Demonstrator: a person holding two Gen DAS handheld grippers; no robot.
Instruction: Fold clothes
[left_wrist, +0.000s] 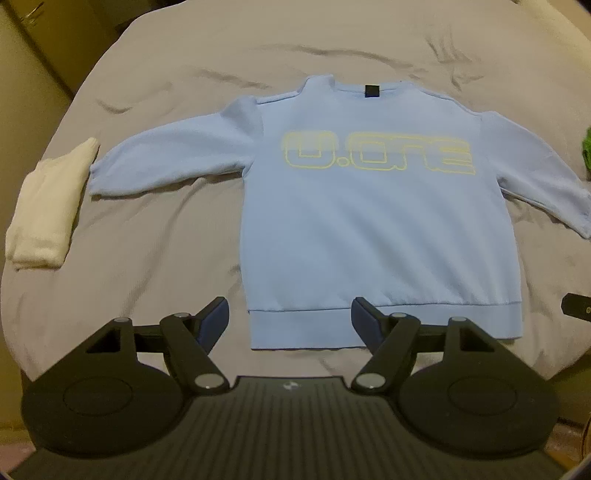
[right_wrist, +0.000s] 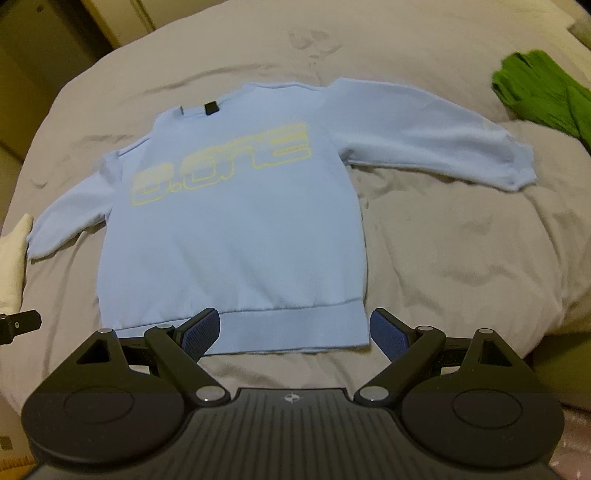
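Observation:
A light blue sweatshirt (left_wrist: 369, 221) with yellow outlined lettering lies flat on the grey bedsheet (left_wrist: 147, 258), sleeves spread out, hem toward me. It also shows in the right wrist view (right_wrist: 229, 240). My left gripper (left_wrist: 290, 321) is open and empty, hovering over the hem's left corner. My right gripper (right_wrist: 295, 332) is open and empty, over the hem's right corner. The tip of the right gripper (left_wrist: 576, 304) shows at the right edge of the left wrist view, and the left gripper's tip (right_wrist: 18, 325) at the left edge of the right wrist view.
A folded white cloth (left_wrist: 48, 206) lies left of the left sleeve, also seen in the right wrist view (right_wrist: 13, 258). A green garment (right_wrist: 543, 96) lies at the far right of the bed. Wooden furniture (left_wrist: 33, 62) stands beyond the bed's left edge.

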